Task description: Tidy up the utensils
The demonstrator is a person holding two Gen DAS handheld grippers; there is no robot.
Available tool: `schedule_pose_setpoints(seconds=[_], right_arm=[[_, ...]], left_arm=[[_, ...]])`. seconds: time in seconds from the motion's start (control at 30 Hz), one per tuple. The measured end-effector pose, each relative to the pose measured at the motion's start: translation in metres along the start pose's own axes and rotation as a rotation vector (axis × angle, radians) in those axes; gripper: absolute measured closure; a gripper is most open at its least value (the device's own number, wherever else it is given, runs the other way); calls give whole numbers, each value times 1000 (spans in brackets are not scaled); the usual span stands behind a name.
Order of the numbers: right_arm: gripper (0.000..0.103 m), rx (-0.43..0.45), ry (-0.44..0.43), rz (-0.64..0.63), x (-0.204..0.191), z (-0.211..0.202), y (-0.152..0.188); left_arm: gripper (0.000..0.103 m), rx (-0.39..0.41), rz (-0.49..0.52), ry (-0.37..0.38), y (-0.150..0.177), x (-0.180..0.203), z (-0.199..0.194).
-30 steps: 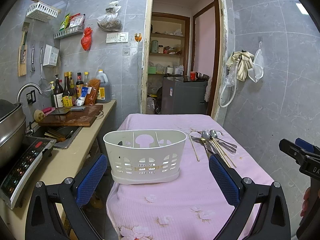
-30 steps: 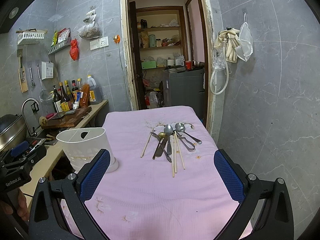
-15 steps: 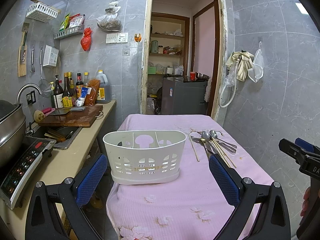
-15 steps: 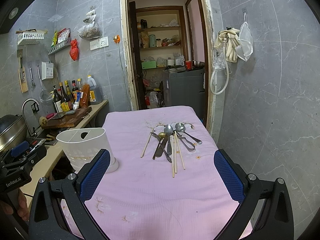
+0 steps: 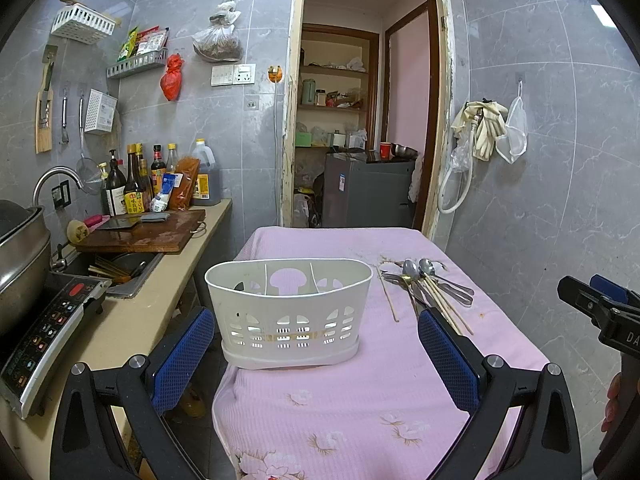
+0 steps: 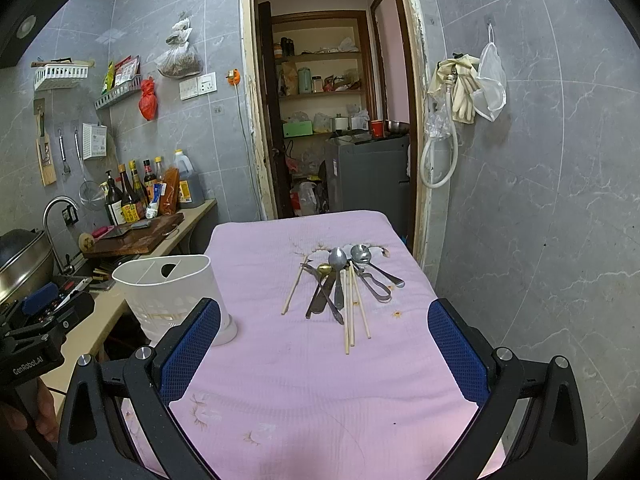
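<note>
A white slotted utensil caddy point(image 5: 289, 312) with three compartments stands empty on the pink tablecloth point(image 5: 360, 400), straight ahead of my open, empty left gripper point(image 5: 312, 354). It also shows at the left in the right wrist view point(image 6: 172, 300). A pile of metal spoons point(image 6: 339, 264), other cutlery and wooden chopsticks point(image 6: 352, 312) lies ahead of my open, empty right gripper point(image 6: 324, 344). The same pile point(image 5: 428, 284) lies right of the caddy in the left wrist view. One chopstick point(image 6: 294, 290) lies apart to the left.
A counter point(image 5: 132, 320) on the left holds an induction cooker point(image 5: 44, 332), a pot, a sink, a cutting board point(image 5: 144, 234) and bottles. A tiled wall point(image 6: 540, 200) runs close along the table's right side. A doorway point(image 5: 360, 140) lies behind the table.
</note>
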State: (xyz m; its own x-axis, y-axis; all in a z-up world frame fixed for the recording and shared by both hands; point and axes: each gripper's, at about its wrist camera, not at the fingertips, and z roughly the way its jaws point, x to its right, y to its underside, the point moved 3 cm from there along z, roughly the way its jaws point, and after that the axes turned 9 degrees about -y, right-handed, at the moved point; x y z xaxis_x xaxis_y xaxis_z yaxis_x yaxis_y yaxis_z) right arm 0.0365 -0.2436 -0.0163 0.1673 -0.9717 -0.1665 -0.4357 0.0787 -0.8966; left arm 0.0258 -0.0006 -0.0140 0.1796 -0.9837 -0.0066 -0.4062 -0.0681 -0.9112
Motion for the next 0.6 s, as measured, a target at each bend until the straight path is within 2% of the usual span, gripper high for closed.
schedule_pose_setpoints(seconds=[0.6], right_arm=[[1,-4,5,3,4,11,0]], left_arm=[[0,6,13,-11,-2,8,9]])
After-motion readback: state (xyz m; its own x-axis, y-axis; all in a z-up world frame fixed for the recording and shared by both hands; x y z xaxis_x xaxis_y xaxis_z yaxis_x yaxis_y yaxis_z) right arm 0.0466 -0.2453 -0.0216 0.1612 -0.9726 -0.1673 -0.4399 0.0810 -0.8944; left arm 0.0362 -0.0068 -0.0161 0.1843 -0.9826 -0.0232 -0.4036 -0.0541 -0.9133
